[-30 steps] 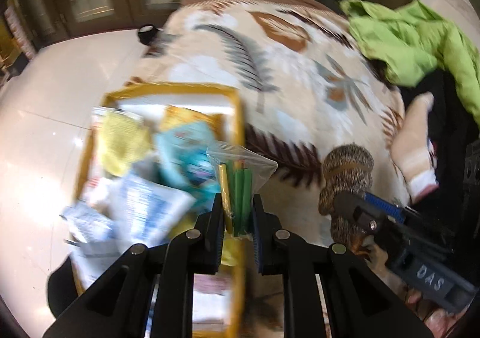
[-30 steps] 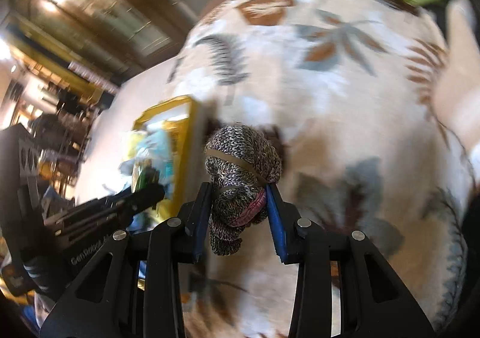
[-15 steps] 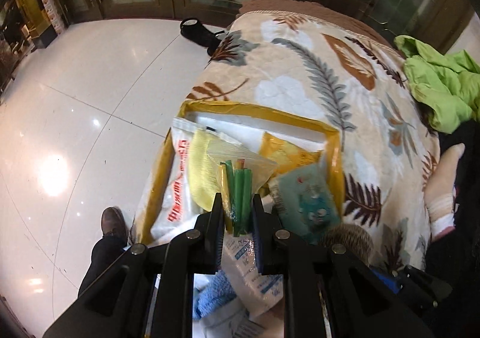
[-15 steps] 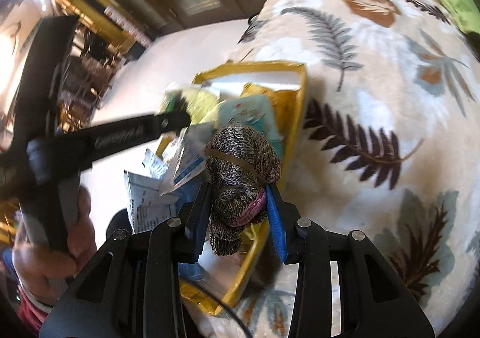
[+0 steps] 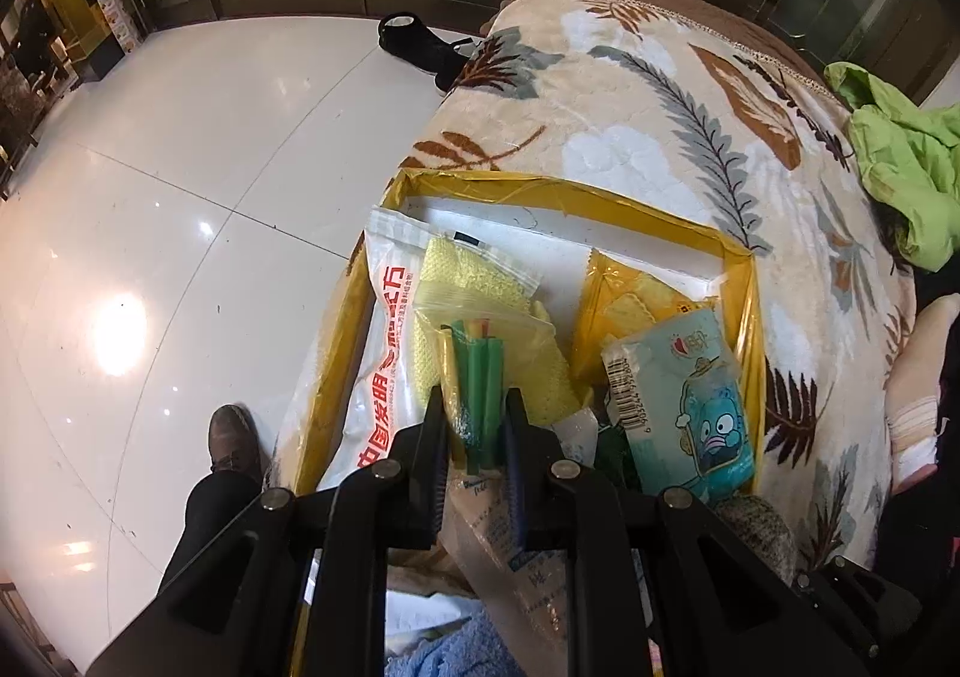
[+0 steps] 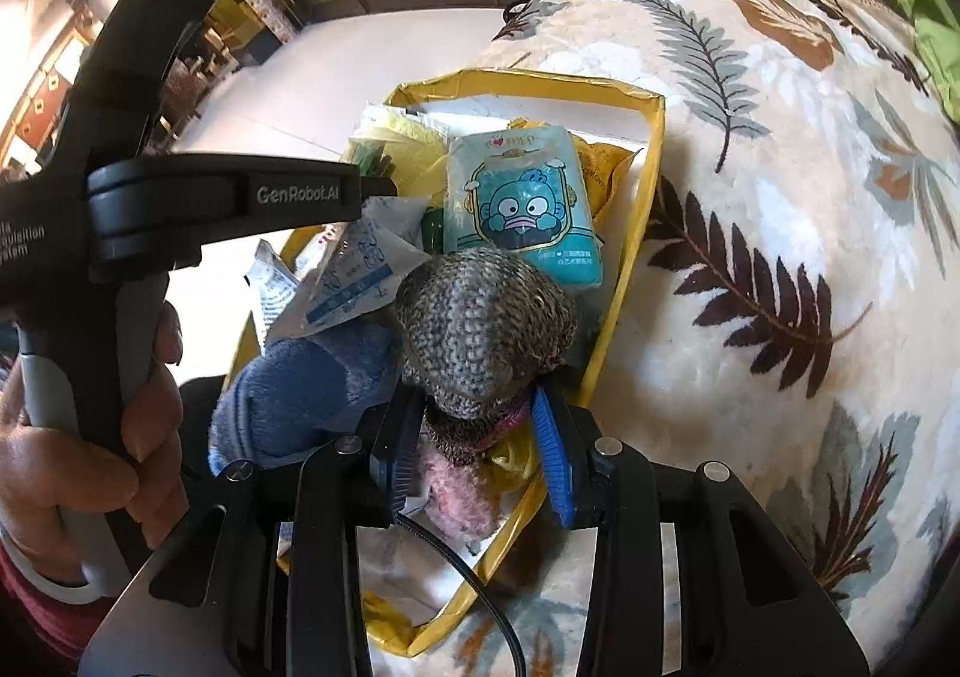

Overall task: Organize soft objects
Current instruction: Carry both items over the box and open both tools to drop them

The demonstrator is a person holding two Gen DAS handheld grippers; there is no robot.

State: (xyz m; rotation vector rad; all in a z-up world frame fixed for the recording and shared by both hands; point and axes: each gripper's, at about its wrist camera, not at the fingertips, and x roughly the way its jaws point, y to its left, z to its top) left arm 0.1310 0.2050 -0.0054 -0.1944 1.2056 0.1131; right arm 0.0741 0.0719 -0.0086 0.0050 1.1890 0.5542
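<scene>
Knitted sock (image 6: 480, 329) in right tool (image 6: 474, 449)

- One yellow-rimmed box (image 5: 654, 203) on the bed (image 5: 690, 95).
- Two hand-held grippers: left hand-held gripper (image 5: 477, 437), right hand-held gripper (image 6: 474, 437).
- One clear bag of green sticks (image 5: 480, 371).
- One knitted grey sock (image 6: 480, 329).
- One blue tissue pack (image 5: 684, 395).
- One blue towel (image 6: 300, 383).
- One green jacket (image 5: 906, 161).
- Two shoes on the floor: black shoe (image 5: 420, 47), brown shoe (image 5: 231, 437).
</scene>
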